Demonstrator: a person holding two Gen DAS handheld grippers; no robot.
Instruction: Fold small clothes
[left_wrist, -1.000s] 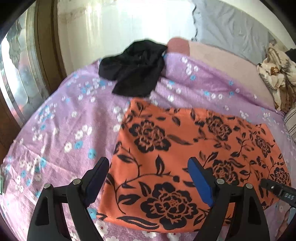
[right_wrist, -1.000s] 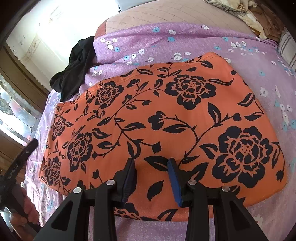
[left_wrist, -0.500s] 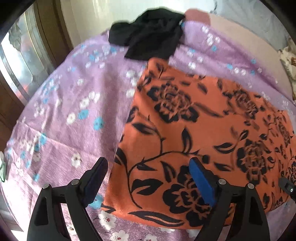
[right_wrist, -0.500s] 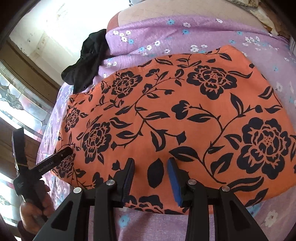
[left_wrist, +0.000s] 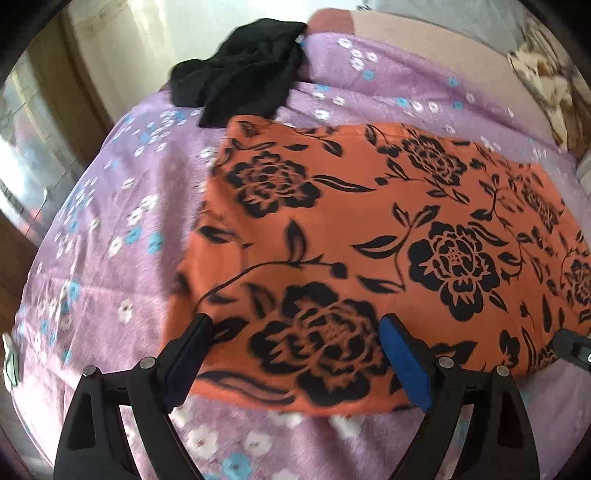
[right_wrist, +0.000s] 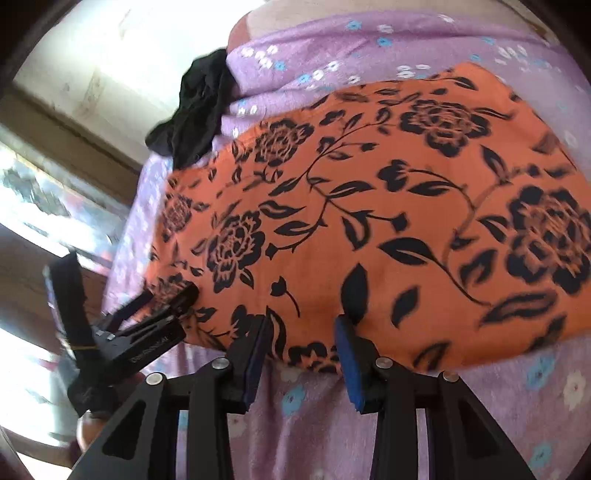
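An orange garment with black flowers lies flat on the purple floral bedsheet; it also shows in the right wrist view. My left gripper is open wide and empty, low over the garment's near left corner. My right gripper is open and empty, its fingers astride the garment's near edge. The left gripper also shows in the right wrist view, at the garment's left corner.
A crumpled black garment lies at the far end of the bed, also in the right wrist view. A beige pillow area and a patterned cloth lie far right. A window and wooden frame stand left.
Both grippers have moved down and closer to the garment's near edge. The left gripper has shifted right over the corner. Both stay open.
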